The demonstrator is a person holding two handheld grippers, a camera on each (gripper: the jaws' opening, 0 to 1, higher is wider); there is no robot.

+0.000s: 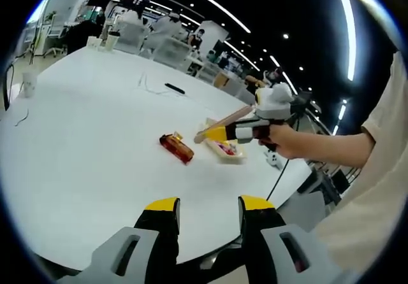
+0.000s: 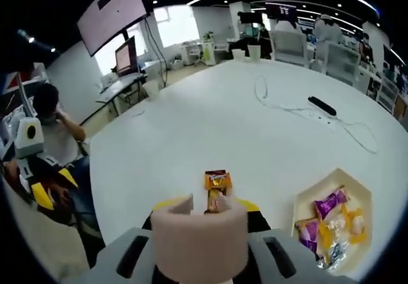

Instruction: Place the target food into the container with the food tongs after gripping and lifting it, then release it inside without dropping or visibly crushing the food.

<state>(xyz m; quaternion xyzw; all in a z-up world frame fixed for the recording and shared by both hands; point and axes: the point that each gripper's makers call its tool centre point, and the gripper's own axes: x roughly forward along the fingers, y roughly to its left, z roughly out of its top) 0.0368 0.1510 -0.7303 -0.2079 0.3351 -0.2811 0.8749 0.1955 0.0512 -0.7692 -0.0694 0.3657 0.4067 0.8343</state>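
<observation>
Left gripper [image 1: 209, 206]: jaws wide apart, holding nothing.
Right gripper [image 2: 205, 202]: clamped on tongs [image 2: 199, 241].
Snack packet [image 2: 217, 190]: 12 o'clock of tongs.
Container [image 2: 305, 202]: 3 o'clock.

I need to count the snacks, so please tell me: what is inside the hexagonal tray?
In the right gripper view, the hexagonal tray holds wrapped sweets: two purple wrappers, plus yellow and silvery ones. Whatever lies beneath this pile is covered, so an exact count is not possible.
</observation>
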